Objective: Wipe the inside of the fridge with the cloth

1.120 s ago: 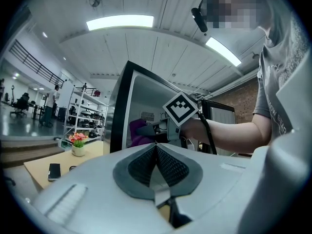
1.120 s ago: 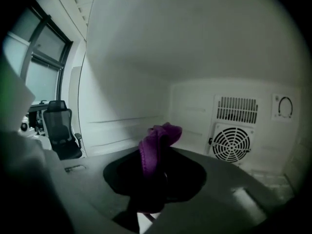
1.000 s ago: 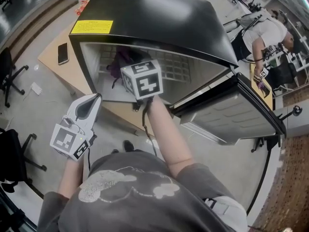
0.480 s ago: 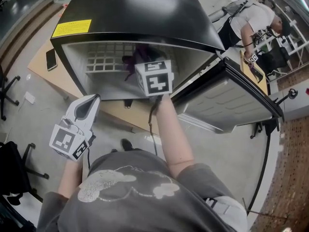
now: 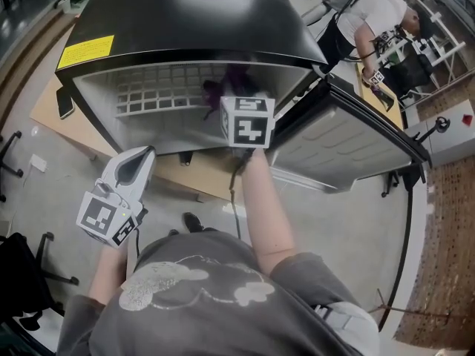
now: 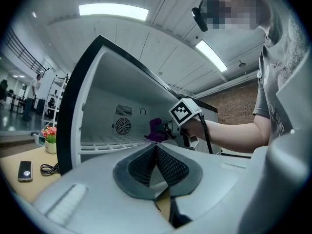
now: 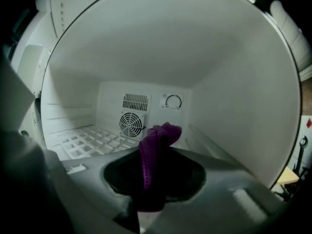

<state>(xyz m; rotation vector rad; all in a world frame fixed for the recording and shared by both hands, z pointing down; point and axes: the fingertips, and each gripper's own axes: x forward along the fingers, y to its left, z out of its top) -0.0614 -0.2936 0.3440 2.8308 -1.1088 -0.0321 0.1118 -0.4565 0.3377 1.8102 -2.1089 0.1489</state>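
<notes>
Grey-shelled left gripper (image 6: 156, 155) has not moved over the last second: it hangs outside the fridge (image 5: 200, 21), near side, at the left, with its jaws pressed together on nothing. Inside the open cabinet, the wire shelf (image 5: 152, 99) fills the left half. The change is in the purple cloth (image 5: 221, 89). A second ago it sat over the left part of the shelf. It now sits right of centre, nearer the right wall, carried there by the right gripper (image 7: 152, 191), whose jaws are clamped on the cloth's lower end. This reads as a left-to-right pass across the interior already under way, not a first entry. No view shows the cloth pressed on a wall or the shelf, and in the right gripper view it stands clear of the back wall, so contact cannot be confirmed. Cloth orientation: bunched into a narrow strip, long axis in line with the jaws, running from the jaws toward the far back wall and its fan grille (image 7: 132, 125). The free tip curls over to the right. At the right, the door (image 5: 349, 150) stands open.
</notes>
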